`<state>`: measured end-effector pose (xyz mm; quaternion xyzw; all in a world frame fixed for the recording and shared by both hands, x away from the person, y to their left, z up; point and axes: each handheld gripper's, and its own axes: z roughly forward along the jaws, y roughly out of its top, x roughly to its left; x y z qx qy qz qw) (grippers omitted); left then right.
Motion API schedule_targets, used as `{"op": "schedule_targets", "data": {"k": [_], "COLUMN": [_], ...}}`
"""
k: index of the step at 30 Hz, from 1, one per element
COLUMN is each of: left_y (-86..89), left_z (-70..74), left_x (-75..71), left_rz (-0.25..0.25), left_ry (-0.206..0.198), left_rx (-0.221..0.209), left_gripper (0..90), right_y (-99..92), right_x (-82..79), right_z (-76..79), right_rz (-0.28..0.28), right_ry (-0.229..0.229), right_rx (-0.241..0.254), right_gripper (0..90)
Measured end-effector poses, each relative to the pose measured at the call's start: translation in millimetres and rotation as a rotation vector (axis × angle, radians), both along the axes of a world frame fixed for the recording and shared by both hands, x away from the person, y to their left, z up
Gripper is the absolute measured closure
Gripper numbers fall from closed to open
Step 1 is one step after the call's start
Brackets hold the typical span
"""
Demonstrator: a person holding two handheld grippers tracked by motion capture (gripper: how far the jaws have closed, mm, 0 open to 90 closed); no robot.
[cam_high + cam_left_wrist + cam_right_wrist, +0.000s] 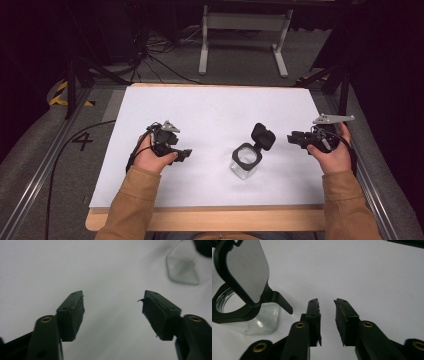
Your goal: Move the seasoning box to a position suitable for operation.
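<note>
Jar [246, 161], clear, rigid and likely slippery, stands mid-table [210, 115] with hinged black lid [263, 136] flipped up, best gripped by its black collar; left gripper [184, 154] spread wide, right gripper [294, 137] narrowly parted, both empty.

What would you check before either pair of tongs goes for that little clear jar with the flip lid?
1. Jar upright on the white table: ok.
2. Black lid swung open, still hinged to the collar: ok if the plan is to close it.
3. Left tongs open with nothing between them: ok; the left gripper view shows a wide gap.
4. Right tongs free of any load: ok, but the gap is narrow, so open wider before gripping.
5. Both tongs apart from the jar, not touching: ok.
6. Anything inside the jar: cannot tell; the glass looks clear, but the bottom is not plain.
</note>
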<state>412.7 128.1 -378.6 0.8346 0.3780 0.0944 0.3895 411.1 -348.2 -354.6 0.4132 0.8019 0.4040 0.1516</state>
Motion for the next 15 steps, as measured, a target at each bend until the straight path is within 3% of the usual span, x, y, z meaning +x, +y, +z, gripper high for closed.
{"op": "schedule_targets", "data": {"k": [1,2,3,6,11,15], "left_y": [2.3,2.8,2.9,1.5,-6.8,-18.5], "left_z": [4.1,5.7,7.8,12.2,19.9,24.3], "left_x": [-1.2,-2.2,-3.9,-6.3,-14.7,-21.0], "left_rz": [0.005,-0.002,-0.014,-0.043,-0.103,-0.161], "left_ry": [-0.004,0.004,0.003,0.023,0.029,0.026], "left_rx": [-0.046,-0.058,-0.072,-0.077,-0.105,-0.096], "left_gripper": [41.2,49.9,51.3,63.3,89.6,90.0], "right_y": [1.8,4.2,5.5,8.9,8.5,8.5], "right_x": [-0.9,-1.9,-2.5,-4.8,-8.4,-10.0], "right_z": [0.0,-0.1,-0.1,0.4,2.6,4.8], "right_rz": [0.0,0.002,0.0,0.004,0.0,0.005], "right_ry": [-0.002,-0.021,-0.022,-0.027,-0.045,-0.063], "right_rx": [0.004,-0.008,-0.012,0.006,0.049,0.078], "right_gripper": [75.7,79.1,82.2,89.3,89.8,89.7]}}
